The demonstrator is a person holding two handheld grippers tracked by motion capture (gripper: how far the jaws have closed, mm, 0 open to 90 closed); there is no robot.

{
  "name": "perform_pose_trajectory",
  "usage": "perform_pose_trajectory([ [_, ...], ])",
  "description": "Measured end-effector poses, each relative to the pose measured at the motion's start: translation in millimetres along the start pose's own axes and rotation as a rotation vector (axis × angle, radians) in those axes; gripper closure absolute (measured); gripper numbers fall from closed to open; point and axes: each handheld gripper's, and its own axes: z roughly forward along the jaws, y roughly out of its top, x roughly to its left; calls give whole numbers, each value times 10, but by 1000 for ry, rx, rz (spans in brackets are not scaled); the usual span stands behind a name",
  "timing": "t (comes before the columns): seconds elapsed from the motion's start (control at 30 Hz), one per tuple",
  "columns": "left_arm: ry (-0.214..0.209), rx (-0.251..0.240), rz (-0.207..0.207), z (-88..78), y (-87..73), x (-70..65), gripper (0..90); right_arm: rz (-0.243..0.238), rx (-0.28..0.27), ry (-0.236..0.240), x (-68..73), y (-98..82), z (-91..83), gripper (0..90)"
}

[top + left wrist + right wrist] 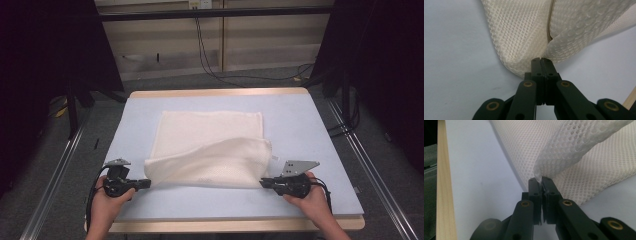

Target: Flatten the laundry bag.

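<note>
Two hand-held black grippers, left gripper (142, 183) and right gripper (265, 182), each carry a grey three-cornered plate (299, 166) on top and trail a black cable (91, 199); brass-coloured pivot pins (528, 84) stud their jointed black linkages. The forearms are bare.

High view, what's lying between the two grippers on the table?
In the high view, the folded-over white mesh cloth spans the stretch between the left gripper and right gripper, each clamped on a near corner.

Grey floor (280, 82), wood-panelled wall (260, 40), trailing cables (210, 65).
</note>
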Motion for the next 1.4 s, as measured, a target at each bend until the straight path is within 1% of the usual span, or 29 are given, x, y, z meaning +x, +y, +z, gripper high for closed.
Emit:
perform_pose_trajectory([
  [0.03, -4, -5, -9, -6, -4, -2, 896, -3, -1, 2, 1, -8, -7, 862],
  [0.07, -1, -2, 2, -15, -6, 4, 896, -5, -1, 4, 2, -10, -13, 861],
  [0.1, -2, -6, 1, -23, -7, 4, 896, -7, 9, 4, 0, -12, -22, 858],
  [0.13, -7, -13, -12, -31, -8, 0, 896, -2, 7, 2, -3, -18, -31, 854],
  [0.27, -3, -8, 5, -45, -16, 6, 895, 11, 6, 5, -22, -28, -63, 860],
  [0.33, -13, -5, -5, -44, -31, 2, 895, 10, 9, 10, -21, -28, -64, 859],
  [0.37, -11, -6, 1, -52, -41, 9, 895, 7, 13, 10, -22, -31, -66, 859],
  [0.43, -10, -8, -8, -61, -63, 4, 896, 10, 23, 13, -17, -40, -69, 857],
  [0.47, -8, -4, 0, -63, -67, 9, 895, 8, 23, 20, -22, -48, -74, 853],
  [0.53, -6, -1, -1, -57, -75, 12, 895, 21, 31, 16, -25, -58, -85, 823],
  [0.6, -4, 6, 1, -53, -75, 19, 895, 27, 33, 15, -37, -58, -108, 768],
  [0.63, -6, 8, -3, -56, -74, 23, 895, 40, 37, 10, -56, -44, -152, 734],
  [0.67, -6, 8, -3, -56, -74, 23, 894, 40, 37, 10, -56, -44, -152, 734],
  [0.8, -7, 6, -5, -51, -64, 22, 894, 66, 60, 2, -130, -59, -218, 663],
  [0.83, -6, 8, -6, -46, -61, 13, 895, 72, 83, -14, -165, -82, -229, 648],
  [0.87, -6, 14, 0, -50, -56, 15, 895, 72, 83, -14, -165, -82, -229, 648],
  [0.9, -8, 16, -2, -52, -54, 16, 895, 68, 98, -12, -181, -88, -240, 646],
  [0.93, -12, 18, -4, -50, -55, 19, 895, 68, 105, -30, -202, -91, -265, 641],
  [1.0, -7, 14, -4, -43, -58, 30, 895, 100, 90, -68, -251, -99, -318, 628],
  [1.03, -4, 16, -4, -40, -55, 26, 895, 113, 75, -92, -271, -99, -333, 599],
  [1.07, -4, 19, -3, -40, -50, 22, 895, 130, 58, -116, -284, -88, -329, 589],
  [1.1, -1, 17, 2, -39, -46, 16, 895, 156, 29, -124, -284, -61, -290, 547],
  [1.13, 3, 15, 0, -39, -40, 1, 895, 156, 29, -124, -284, -61, -290, 547],
  [1.17, 3, 17, 7, -39, -35, -8, 895, 188, 10, -129, -259, -10, -176, 493],
  [1.2, 7, 15, 10, -36, -32, -15, 895, 188, 10, -129, -259, -10, -176, 493],
  [1.3, -8, 11, -5, -13, -27, -13, 896, 182, 46, -128, -220, 57, 9, 469],
  [1.33, -11, 15, -7, -13, -24, -5, 896, 188, 55, -124, -217, 76, 64, 470],
  [1.37, -11, 11, -11, -10, -24, -2, 896, 186, 61, -128, -218, 92, 110, 472],
  [1.4, -9, 14, -8, -13, -23, 2, 896, 178, 84, -140, -218, 104, 146, 478],
])
